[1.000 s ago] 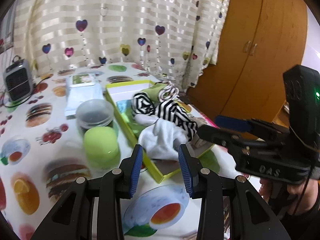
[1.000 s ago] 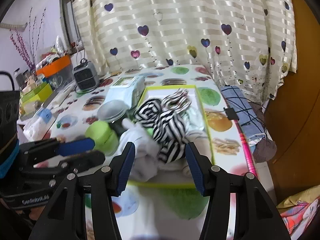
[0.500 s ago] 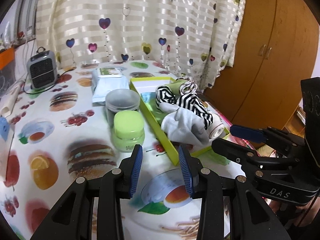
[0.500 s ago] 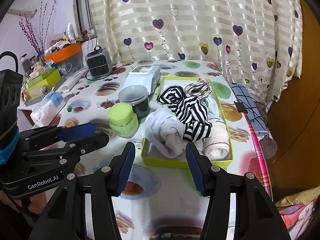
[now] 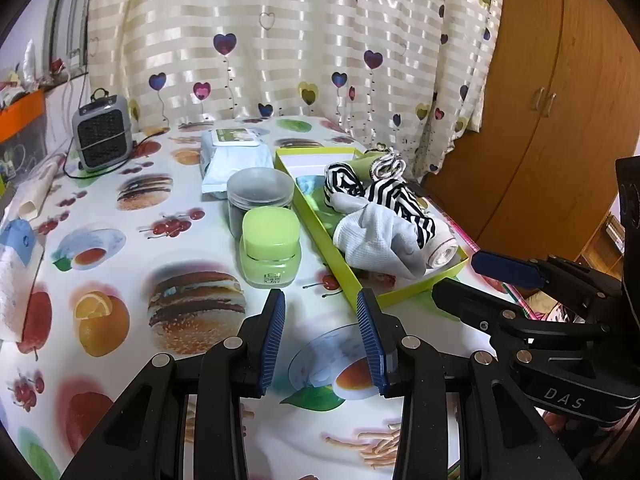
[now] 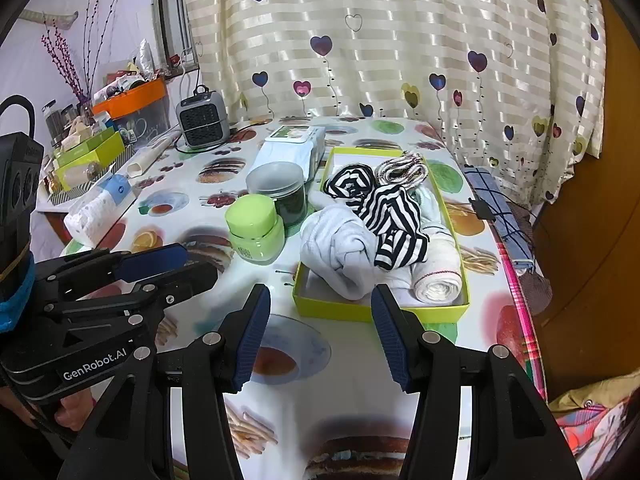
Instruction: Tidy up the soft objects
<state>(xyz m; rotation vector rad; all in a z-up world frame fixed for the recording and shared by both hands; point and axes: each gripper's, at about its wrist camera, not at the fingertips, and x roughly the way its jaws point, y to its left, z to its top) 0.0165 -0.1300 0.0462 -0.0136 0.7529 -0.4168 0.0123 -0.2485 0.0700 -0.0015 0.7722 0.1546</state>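
The soft things lie heaped in the green box at the centre of the right wrist view: a white sock slumped over the box's left wall at the near end, a striped cloth draped across the middle, a rolled towel in the near right corner, and a small patterned roll at the far end. All look light, limp and easy to crush, so none should break or slip away, but each will sag and trail once lifted. I would judge the best hold on the sock to be its bunched fold above the wall, and on the towel its middle, squeezed across the roll so it does not unwind. The striped cloth overlaps the sock and the towel, and may drag along with either. The right gripper hangs in front of the box with its jaws apart and nothing between them; the left gripper is likewise parted and empty, lower centre of its own view, over bare tablecloth. Just left of the box stand a green jar and a dark jar, close enough that a reach from the left could knock them. A tissue pack and a small heater sit farther up the frame, well clear.
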